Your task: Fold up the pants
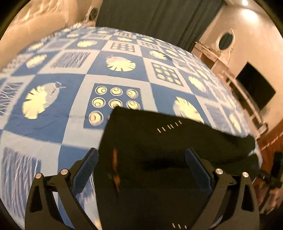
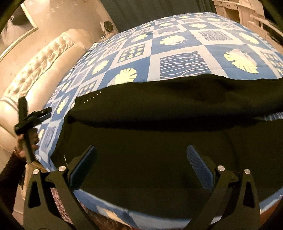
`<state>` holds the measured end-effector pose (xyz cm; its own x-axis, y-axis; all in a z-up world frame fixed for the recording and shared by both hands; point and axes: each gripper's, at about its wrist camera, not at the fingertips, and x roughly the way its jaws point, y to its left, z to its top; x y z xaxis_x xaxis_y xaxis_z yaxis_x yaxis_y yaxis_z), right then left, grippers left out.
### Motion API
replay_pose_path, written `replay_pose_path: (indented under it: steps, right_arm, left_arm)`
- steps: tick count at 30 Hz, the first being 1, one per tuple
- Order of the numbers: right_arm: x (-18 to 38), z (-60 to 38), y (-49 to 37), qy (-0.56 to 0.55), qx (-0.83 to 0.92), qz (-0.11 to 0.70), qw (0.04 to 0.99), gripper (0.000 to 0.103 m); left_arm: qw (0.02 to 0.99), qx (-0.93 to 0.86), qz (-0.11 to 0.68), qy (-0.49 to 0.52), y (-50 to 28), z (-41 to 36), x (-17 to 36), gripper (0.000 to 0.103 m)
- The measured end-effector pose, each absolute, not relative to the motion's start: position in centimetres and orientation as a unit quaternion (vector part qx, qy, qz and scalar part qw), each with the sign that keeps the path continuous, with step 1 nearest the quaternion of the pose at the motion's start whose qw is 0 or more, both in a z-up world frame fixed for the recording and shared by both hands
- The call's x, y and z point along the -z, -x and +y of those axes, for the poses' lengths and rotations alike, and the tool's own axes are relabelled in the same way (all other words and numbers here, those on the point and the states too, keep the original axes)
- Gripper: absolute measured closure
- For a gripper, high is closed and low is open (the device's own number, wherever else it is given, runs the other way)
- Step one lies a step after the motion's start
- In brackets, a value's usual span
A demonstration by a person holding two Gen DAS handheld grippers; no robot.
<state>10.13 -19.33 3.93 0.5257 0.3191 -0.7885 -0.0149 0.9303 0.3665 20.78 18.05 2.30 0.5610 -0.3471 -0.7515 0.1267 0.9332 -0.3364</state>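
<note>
Left wrist view gives me a bed covered by a blue and white patterned bedspread [image 1: 74,113], squares printed with pale leaves, rings and wavy lines. Behind it hangs a dark curtain [image 1: 152,16]. Off to the right I see a pale wall with an oval mirror [image 1: 225,39] above a light dresser, and a dark flat screen [image 1: 255,85] nearer to me. At the upper left is a cream tufted headboard [image 1: 35,19].

Black pants [image 1: 159,150] lie on the bedspread in front of my left gripper [image 1: 141,157], folded over so an upper layer rests on a lower one; a short row of light stitch marks shows on the upper layer. My left tongs are spread wide, the blue textured pads [image 1: 86,169] well apart, with nothing pinched between them. Whether the pads touch the cloth below I cannot tell.

From the right wrist view, the pants [image 2: 159,115] stretch across the near edge of the bed, a thick fold lying crosswise over the flat lower part. My right gripper [image 2: 141,155] is also spread wide above the dark cloth, holding nothing. At the far left of this view I see the left gripper [image 2: 30,120] in the person's hand [image 2: 30,141], beside the bed's edge, with the headboard [image 2: 40,70] behind.
</note>
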Motion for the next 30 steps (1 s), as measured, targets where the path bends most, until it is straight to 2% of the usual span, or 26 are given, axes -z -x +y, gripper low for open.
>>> replay_pose_path:
  steps: [8,17,25,30]
  right_arm:
    - [-1.5,-18.8,-14.7,-0.170,-0.109,0.497,0.844,0.002]
    - [0.3,-18.6,-17.9,-0.201,-0.159,0.513,0.819,0.002]
    - [-3.0,-19.6,-20.3,-0.213,-0.226,0.481,0.820,0.002]
    - [-4.9,-20.0,-23.3,-0.207,-0.255,0.464,0.823,0.002]
  left_arm:
    - [0.856,0.165,0.470,0.138,-28.8,19.5,2.2,0.005]
    - [0.829,0.241,0.481,0.154,-32.2,18.4,4.9,0.005]
    - [0.815,0.293,0.489,0.108,-32.5,18.3,5.3,0.005]
    - [0.820,0.268,0.481,0.152,-33.4,18.8,5.3,0.006]
